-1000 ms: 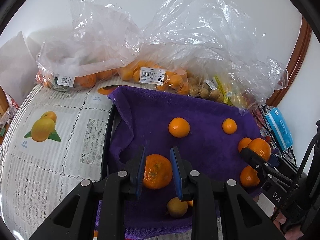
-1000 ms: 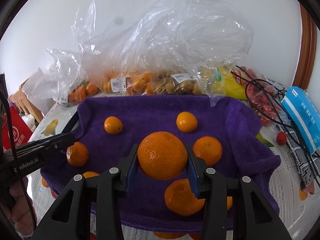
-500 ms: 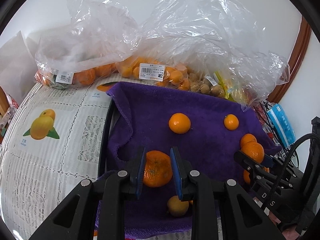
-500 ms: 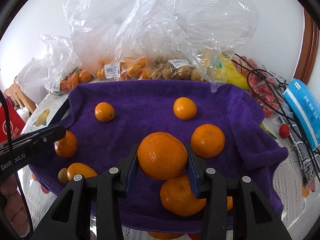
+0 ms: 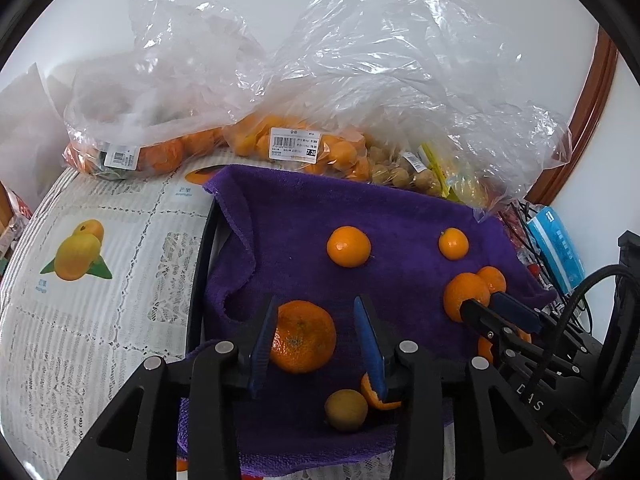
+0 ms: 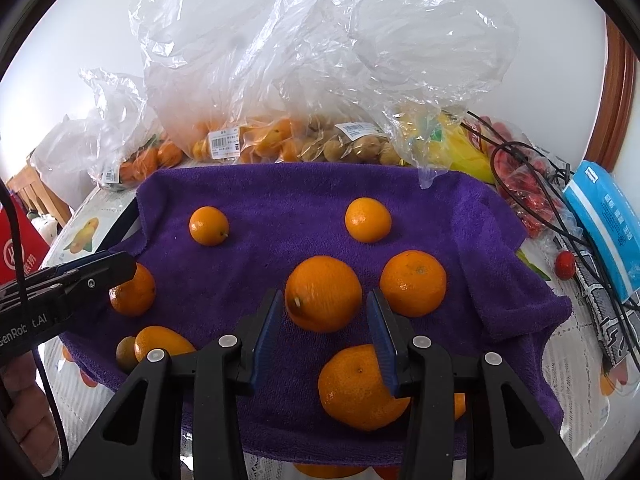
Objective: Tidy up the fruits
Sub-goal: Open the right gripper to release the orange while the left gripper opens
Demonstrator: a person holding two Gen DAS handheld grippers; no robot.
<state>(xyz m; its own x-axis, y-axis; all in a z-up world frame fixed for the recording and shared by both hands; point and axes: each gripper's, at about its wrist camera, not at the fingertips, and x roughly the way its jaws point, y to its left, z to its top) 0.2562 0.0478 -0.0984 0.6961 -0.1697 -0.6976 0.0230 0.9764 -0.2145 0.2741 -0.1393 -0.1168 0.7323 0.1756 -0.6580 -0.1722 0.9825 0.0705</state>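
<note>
Guessing the orange (image 5: 302,336) is light, slick-skinned and bruisable, so pinch its fat middle gently; left claw (image 5: 316,340) has just been opening around it, right claw (image 6: 322,300) sits loose around a second orange (image 6: 323,294).

Left tongs (image 5: 316,336) just parted, right tongs (image 6: 326,330) likewise apart.

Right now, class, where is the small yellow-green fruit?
In the left wrist view, the small yellow-green fruit lies on the purple towel's near edge, touching an orange, below the left gripper.
</note>
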